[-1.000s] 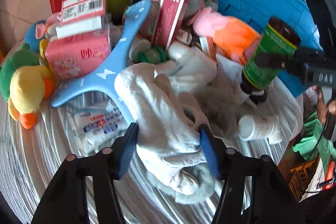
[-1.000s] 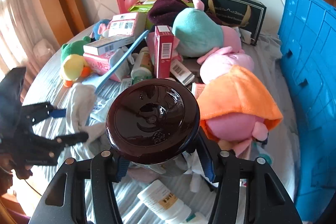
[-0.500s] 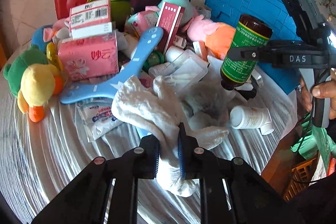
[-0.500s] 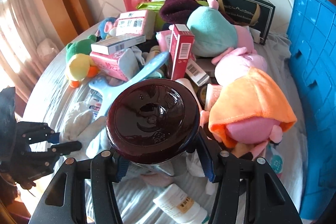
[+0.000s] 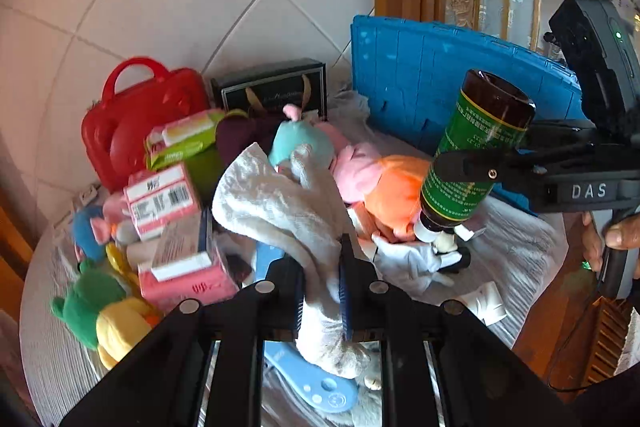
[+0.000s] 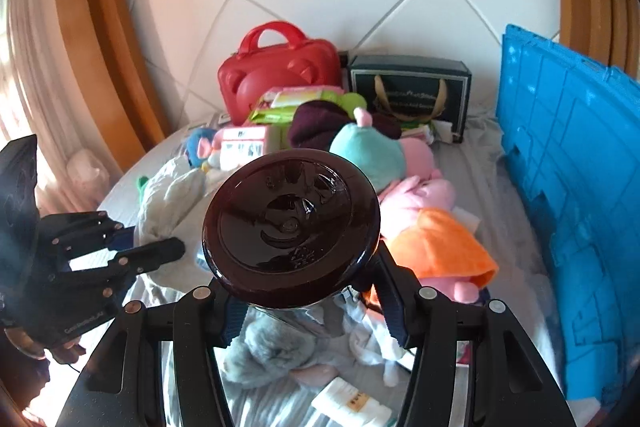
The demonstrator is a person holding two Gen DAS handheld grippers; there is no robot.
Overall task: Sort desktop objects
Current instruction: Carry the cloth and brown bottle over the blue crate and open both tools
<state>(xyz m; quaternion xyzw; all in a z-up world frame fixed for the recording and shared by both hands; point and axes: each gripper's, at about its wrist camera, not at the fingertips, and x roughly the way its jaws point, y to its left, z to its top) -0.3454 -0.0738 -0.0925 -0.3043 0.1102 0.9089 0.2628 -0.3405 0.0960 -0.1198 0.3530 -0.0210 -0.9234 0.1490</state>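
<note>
Left hand-held gripper (image 5: 320, 291) pinches a crumpled white cloth (image 5: 280, 203) at frame centre, and right hand-held gripper (image 6: 308, 303) clamps an inverted brown glass bottle with green label (image 5: 472, 155), both lifted clear of the clutter for sorting.

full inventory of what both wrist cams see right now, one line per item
cloth: 1, off-white, pinched in the left gripper, lifted over the pile
bottle: 1, brown with green label, upside down in the right gripper
crate: 1, blue, right side of table
case: 1, red, handled, back by the wall
gift bag: 1, black, gold handles, back centre
boxes: several, pink and white, left of pile
wipes pack: 1, green, in front of the case
plush toys: several, pink/orange, teal, green/yellow, across the pile
hanger: 1, light blue, under the cloth
white bottle: 1, lying near front edge
left gripper: black, blue fingers
right gripper: black
hand: 1, on the right gripper's handle
</note>
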